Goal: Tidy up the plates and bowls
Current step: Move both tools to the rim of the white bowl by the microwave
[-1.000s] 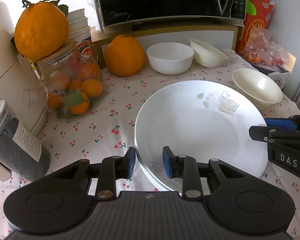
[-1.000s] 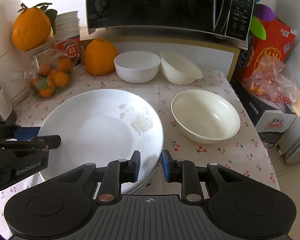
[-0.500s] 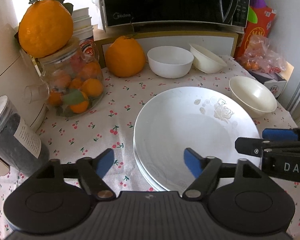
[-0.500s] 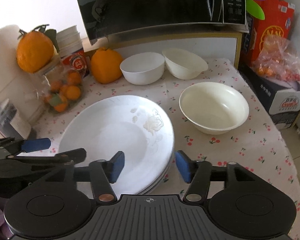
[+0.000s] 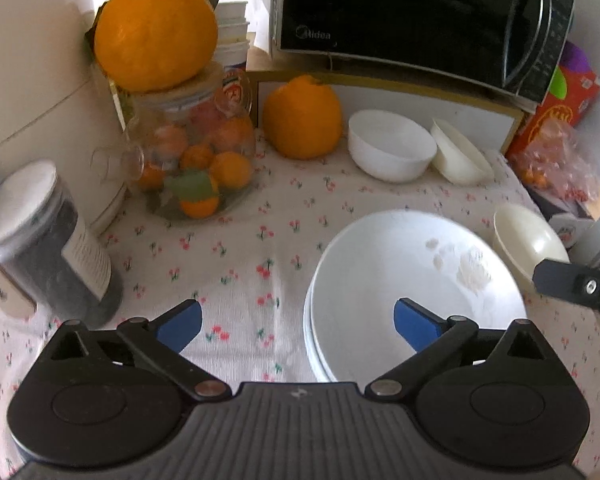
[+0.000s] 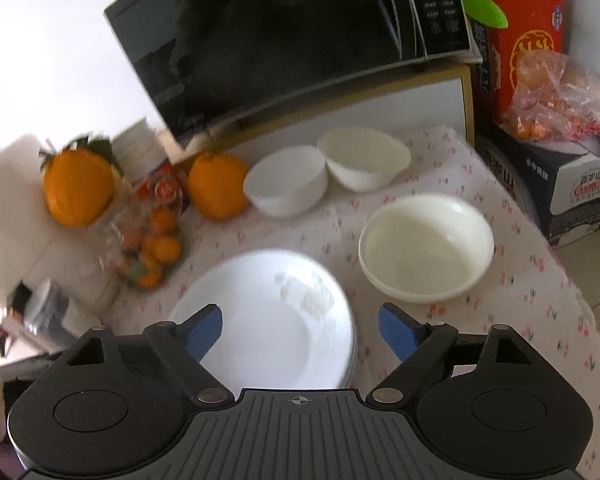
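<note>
Plates sit stacked on the cherry-print cloth of the bench, toward its front, with a faint raised flower pattern on the top one. The left tongs have just been opening and now stand spread wide, one blue pad over the cloth and the other above the plate's near rim, nothing between them; the right tongs have likewise just been opening and gape over the near edge of the stack, pads clear of it and empty. So the plates look released and settled, and the bowls appear to be the next job. A cream bowl stands alone just beside the stack on its right, while a white bowl and a tilted cream bowl touch one another further back, below the microwave. To do this well, I would keep both tongs wide until they are past the plate rim so the stack is not nudged, then take the lone bowl by its wall with one pad inside and one outside, gripping firmly since glazed ware is likely slippery, and lower it straight into a matching bowl rather than dropping it. The leaning bowl may rock when touched, so it wants steadying. Readable writing: "Midea" on the microwave, and what looks like "Canon" on the dark box at the right; the red carton, jar label and canister label are too blurred to read.
</note>
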The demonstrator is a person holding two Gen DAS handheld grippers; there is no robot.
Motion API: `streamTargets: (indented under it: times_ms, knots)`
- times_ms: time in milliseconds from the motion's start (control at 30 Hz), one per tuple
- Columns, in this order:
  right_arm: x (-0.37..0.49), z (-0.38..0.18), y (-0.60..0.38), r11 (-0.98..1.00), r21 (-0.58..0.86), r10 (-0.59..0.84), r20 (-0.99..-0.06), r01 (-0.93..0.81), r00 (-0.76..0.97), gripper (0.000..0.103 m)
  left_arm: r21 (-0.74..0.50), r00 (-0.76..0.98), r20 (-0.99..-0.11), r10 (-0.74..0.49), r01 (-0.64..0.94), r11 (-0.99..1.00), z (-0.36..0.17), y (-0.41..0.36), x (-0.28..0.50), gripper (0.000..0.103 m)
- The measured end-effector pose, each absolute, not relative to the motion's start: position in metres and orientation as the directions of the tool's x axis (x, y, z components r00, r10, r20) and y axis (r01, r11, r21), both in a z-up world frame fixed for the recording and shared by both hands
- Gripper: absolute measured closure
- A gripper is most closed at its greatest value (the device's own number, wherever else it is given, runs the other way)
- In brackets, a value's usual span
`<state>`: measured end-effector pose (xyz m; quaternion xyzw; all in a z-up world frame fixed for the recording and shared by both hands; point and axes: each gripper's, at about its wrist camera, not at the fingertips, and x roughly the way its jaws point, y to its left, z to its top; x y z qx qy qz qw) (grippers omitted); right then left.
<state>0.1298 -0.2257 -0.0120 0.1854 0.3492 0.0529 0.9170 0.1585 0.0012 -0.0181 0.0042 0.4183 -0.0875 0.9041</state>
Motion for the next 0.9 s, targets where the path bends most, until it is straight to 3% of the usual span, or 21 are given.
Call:
streamTargets:
  times_ms: [167, 667, 833, 900]
  knots:
    - [0.156, 0.001, -0.239, 0.903, 0.425, 0.223, -0.591, 0.065, 0.775, 0.014, -0.037, 0.666, -0.736, -0.122, 0.141, 0.989, -0.005, -0.010, 0.180, 0.000]
    - [0.248, -0.002, -0.267, 0.748, 0.654, 0.327, -0.514, 0.116, 0.793, 0.014, -0.157, 0.657, -0.726, -0.204, 0.130, 0.979, 0.006, -0.037, 0.264, 0.001]
    - [0.268, -0.022, -0.276, 0.671, 0.728, 0.377, -0.498, 0.141, 0.781, 0.014, -0.158, 0.652, -0.724, -0.227, 0.163, 0.974, -0.003, -0.050, 0.287, 0.008]
    - [0.272, -0.029, -0.278, 0.652, 0.743, 0.382, -0.492, 0.149, 0.782, 0.014, -0.150, 0.656, -0.720, -0.226, 0.171, 0.974, -0.005, -0.055, 0.292, 0.016]
